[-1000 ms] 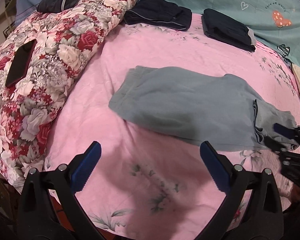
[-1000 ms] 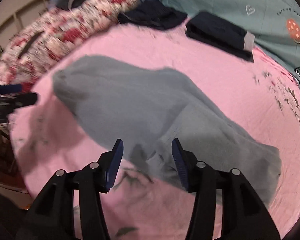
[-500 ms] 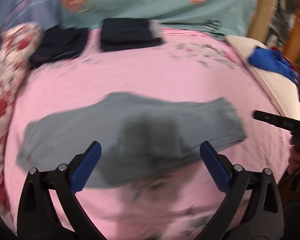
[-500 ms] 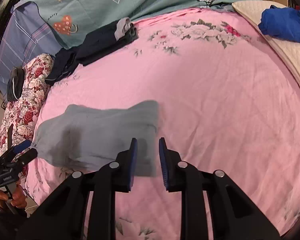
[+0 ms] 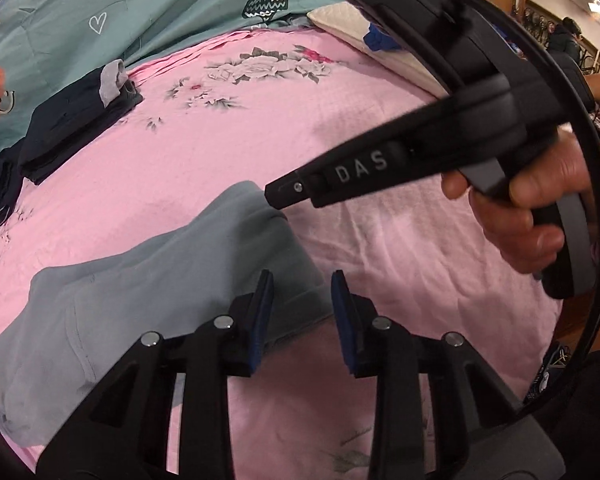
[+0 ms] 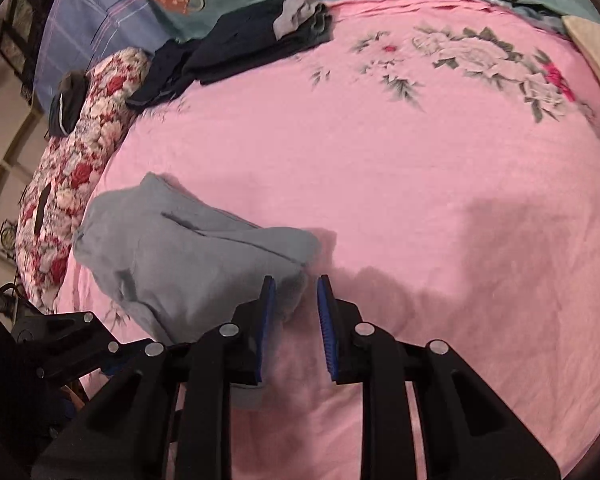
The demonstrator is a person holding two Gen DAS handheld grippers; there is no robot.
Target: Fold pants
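Observation:
The grey pants [image 5: 148, 300] lie folded on the pink floral bedsheet [image 5: 260, 152]. My left gripper [image 5: 302, 314] is at the pants' near right corner, its jaws narrowed around the hem with cloth between them. My right gripper [image 6: 294, 312] is at the right end of the pants [image 6: 188, 256] with its jaws close together and grey cloth between them. In the left wrist view the right gripper's black body [image 5: 380, 168] reaches in from the right, its tip touching the pants' far corner.
Folded dark clothes [image 6: 260, 40] lie at the back of the bed by a teal sheet [image 5: 80, 20]. A red floral quilt [image 6: 72, 168] lies along the left side. A cream pillow [image 5: 380, 48] with a blue item lies at the back right.
The pants have been folded shorter. Both grippers have moved in to the pants' right end. The left jaws have narrowed from wide open onto the hem.

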